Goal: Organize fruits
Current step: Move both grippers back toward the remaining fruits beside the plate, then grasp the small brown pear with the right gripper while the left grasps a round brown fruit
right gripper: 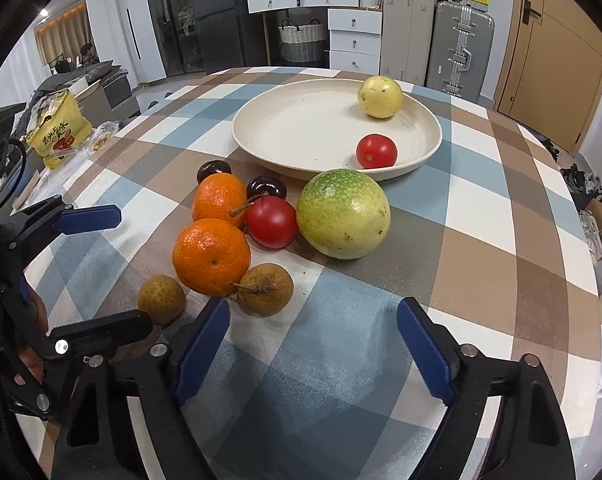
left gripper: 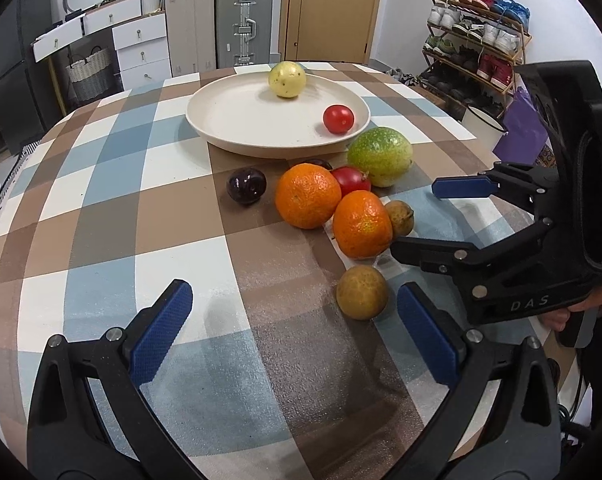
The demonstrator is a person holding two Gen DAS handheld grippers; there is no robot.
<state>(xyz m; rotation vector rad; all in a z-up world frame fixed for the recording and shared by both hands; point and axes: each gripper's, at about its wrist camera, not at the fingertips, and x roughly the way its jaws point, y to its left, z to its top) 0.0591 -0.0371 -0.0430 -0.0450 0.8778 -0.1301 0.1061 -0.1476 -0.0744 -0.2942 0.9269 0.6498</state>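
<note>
A cream plate (left gripper: 221, 120) (right gripper: 293, 128) holds a yellow fruit (left gripper: 287, 79) and a red tomato (left gripper: 338, 119). In front of it on the checked cloth lie a green fruit (right gripper: 343, 214), two oranges (right gripper: 211, 256) (right gripper: 219, 199), another tomato (right gripper: 271, 222), two dark cherries (right gripper: 266, 188) and two brown longans (right gripper: 265, 288) (right gripper: 161, 300). My left gripper (left gripper: 295, 332) is open, one longan (left gripper: 362, 292) just ahead of its right fingertip. My right gripper (right gripper: 313, 344) is open over bare cloth, the stemmed longan just ahead of its left fingertip.
The round table's edge curves close on the right in both views. A white enamel cup (left gripper: 483, 122) and a shoe rack (left gripper: 477, 40) stand beyond it. A yellow bag (right gripper: 59, 132) lies off the table's left. Suitcases (left gripper: 243, 20) stand behind.
</note>
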